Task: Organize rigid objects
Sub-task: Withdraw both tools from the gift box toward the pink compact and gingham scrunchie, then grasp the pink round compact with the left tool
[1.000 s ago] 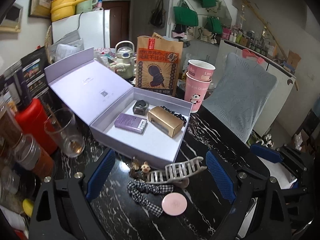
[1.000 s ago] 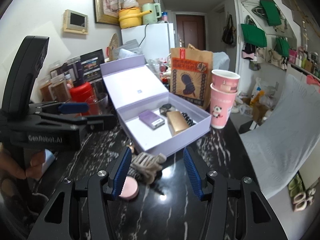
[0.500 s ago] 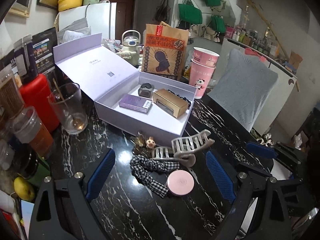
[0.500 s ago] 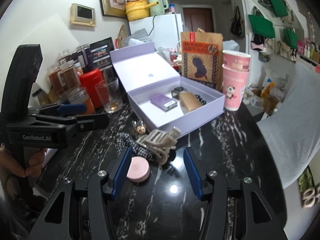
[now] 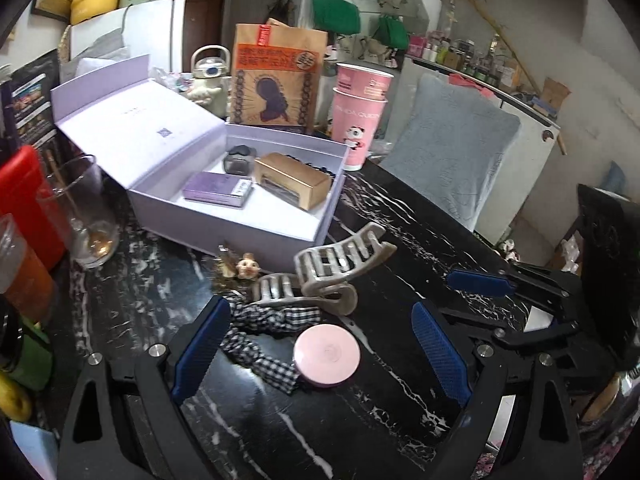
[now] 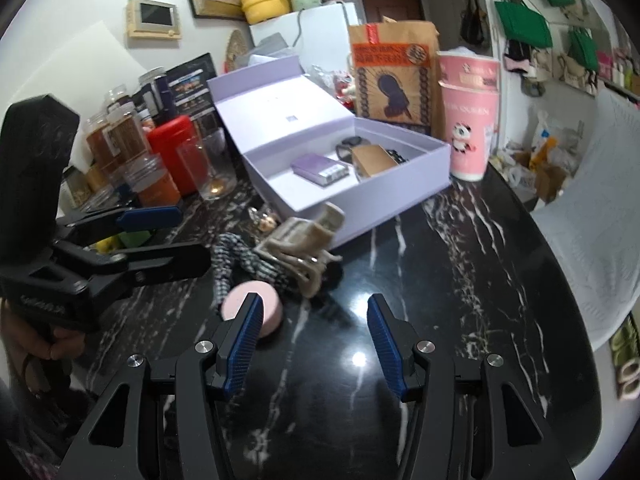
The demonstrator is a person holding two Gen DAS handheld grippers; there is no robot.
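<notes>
An open lilac box (image 5: 276, 236) (image 6: 416, 184) holds a purple case (image 5: 218, 191), a gold box (image 5: 292, 179) and a small dark jar (image 5: 239, 160). In front of it lie a beige hair claw (image 5: 328, 272) (image 6: 304, 244), a checked scrunchie (image 5: 260, 336) (image 6: 236, 256), a pink round compact (image 5: 326, 354) (image 6: 254, 306) and a small figurine (image 5: 246, 266). My left gripper (image 5: 320, 356) is open, its fingers either side of the compact and scrunchie. My right gripper (image 6: 314, 336) is open and empty, just right of the compact.
A glass (image 5: 86, 208), a red canister (image 5: 24, 200) and jars (image 6: 124, 148) stand at the left. A brown paper bag (image 5: 276, 80) and stacked pink cups (image 5: 360, 112) stand behind the box. A grey-covered chair (image 5: 452, 152) is beyond the black marble table (image 6: 440, 280).
Both grippers have drawn back from the box and dropped lower toward the table. The compact and scrunchie now sit between the left gripper's fingers. Nothing was taken hold of.
</notes>
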